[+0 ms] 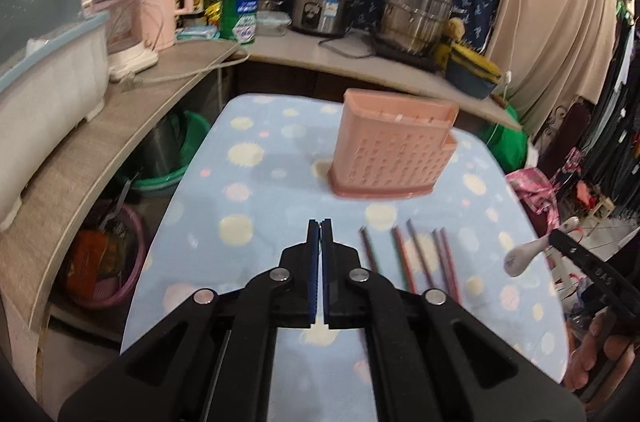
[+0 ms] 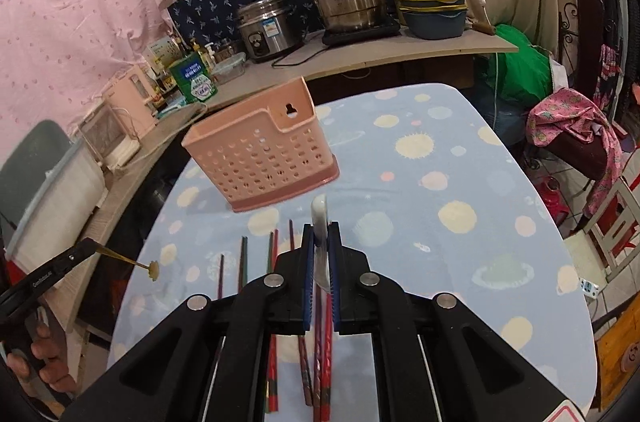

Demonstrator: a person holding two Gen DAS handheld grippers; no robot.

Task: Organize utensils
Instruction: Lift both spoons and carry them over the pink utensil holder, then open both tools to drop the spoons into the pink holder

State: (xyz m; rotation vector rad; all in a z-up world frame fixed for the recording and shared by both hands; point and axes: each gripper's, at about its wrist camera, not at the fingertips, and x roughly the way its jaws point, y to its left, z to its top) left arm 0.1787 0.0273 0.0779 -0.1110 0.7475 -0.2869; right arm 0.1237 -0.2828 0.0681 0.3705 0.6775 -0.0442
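A pink perforated utensil holder (image 1: 394, 146) (image 2: 260, 150) stands upright on the table's blue dotted cloth (image 1: 240, 182) (image 2: 440, 182). Several red and dark chopsticks (image 1: 412, 258) (image 2: 272, 250) lie on the cloth in front of it. My left gripper (image 1: 320, 222) (image 2: 90, 243) hangs above the cloth, left of the chopsticks. It is shut on a thin golden utensil (image 2: 124, 259), which shows only in the right wrist view. Over the chopsticks, my right gripper (image 2: 321, 225) (image 1: 554, 236) is shut on a white ceramic spoon (image 2: 320, 218) (image 1: 522, 258).
An L-shaped counter (image 1: 120, 118) runs behind and left of the table, with a white dish box (image 1: 48, 90), a pink kettle (image 1: 160, 14), a rice cooker (image 1: 320, 6) and a steel steamer pot (image 1: 416, 14). Basins sit under the counter. A person's hand (image 1: 600, 354) grips each handle.
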